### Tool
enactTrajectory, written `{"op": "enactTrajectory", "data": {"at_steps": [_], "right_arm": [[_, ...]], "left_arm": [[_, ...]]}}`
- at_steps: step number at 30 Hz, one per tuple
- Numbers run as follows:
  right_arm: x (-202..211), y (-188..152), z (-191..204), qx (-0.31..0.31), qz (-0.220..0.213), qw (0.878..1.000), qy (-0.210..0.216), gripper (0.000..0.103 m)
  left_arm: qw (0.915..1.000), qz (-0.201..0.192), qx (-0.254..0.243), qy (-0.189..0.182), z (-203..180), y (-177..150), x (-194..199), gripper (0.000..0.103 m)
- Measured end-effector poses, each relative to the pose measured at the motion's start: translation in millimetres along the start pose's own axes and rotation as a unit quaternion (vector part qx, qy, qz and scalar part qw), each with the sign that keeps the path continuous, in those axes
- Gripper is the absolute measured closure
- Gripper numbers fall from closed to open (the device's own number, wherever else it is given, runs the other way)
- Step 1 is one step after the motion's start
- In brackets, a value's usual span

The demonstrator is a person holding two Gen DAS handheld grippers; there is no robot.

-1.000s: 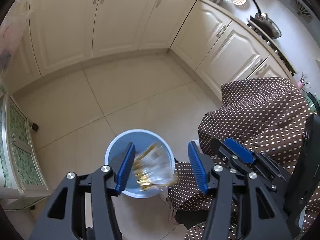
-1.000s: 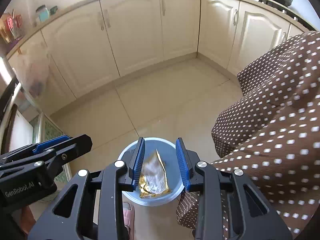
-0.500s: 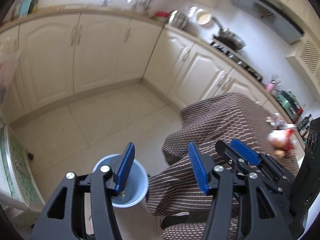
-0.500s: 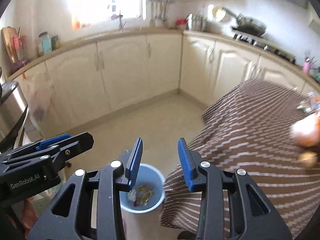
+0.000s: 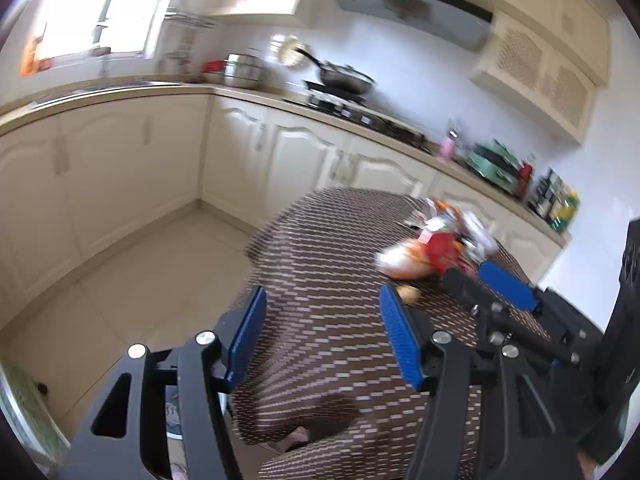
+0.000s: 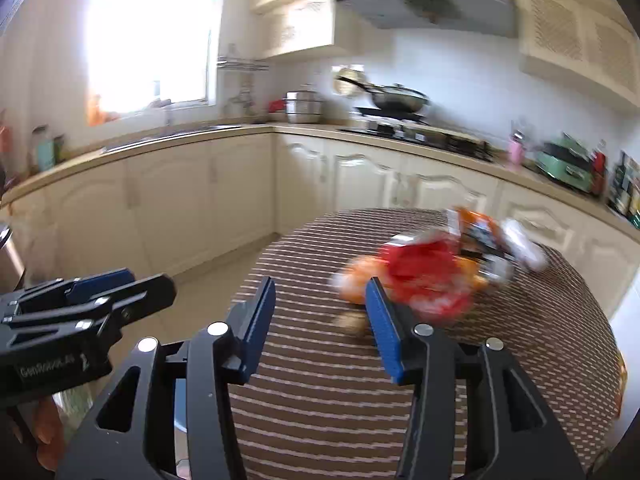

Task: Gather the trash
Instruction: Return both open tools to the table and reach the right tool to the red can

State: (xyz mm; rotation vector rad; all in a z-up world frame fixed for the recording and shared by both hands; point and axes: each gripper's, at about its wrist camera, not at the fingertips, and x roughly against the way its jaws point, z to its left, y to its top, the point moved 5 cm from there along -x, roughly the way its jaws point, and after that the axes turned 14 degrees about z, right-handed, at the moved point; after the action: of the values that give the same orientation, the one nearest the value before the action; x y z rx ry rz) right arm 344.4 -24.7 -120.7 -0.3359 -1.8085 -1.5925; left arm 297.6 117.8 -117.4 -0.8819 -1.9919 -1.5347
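Both grippers hovered above a table (image 6: 320, 400) draped in a brown dotted cloth. The left gripper (image 5: 324, 332) had its blue jaws wide apart and empty. The right gripper (image 6: 318, 320) likewise had its jaws apart, holding nothing. A blurred pile of trash (image 6: 432, 276), red and orange wrappers, lay on the cloth ahead of the right gripper and beyond its right jaw, not between the jaws. A small brown scrap (image 6: 352, 322) lay just ahead, between the jaw tips. Cabinets (image 6: 180, 200) lined the far walls.
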Motion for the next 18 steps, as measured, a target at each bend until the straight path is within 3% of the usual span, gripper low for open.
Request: {"op": "enactTrajectory", "data": {"at_steps": [4, 8, 18], "right_arm": [[-8.5, -3.7, -55.6, -0.039, 0.023, 0.999, -0.02, 0.051], [-24.9, -10.5, -80.3, -0.051, 0.052, 0.997, -0.026, 0.045], [-79.5, -3.7, -59.1, 0.028, 0.1, 0.994, -0.036, 0.042]], "left_arm": [[0.9992, 0.024, -0.03, -0.013, -42.0, 1.8, -26.0, 0.045], [0.9981, 0.043, -0.044, -0.006, -65.5, 3.9, -48.1, 0.045], [0.9965, 0.074, -0.037, 0.011, -57.0, 4.8, -79.7, 0.045]]}}
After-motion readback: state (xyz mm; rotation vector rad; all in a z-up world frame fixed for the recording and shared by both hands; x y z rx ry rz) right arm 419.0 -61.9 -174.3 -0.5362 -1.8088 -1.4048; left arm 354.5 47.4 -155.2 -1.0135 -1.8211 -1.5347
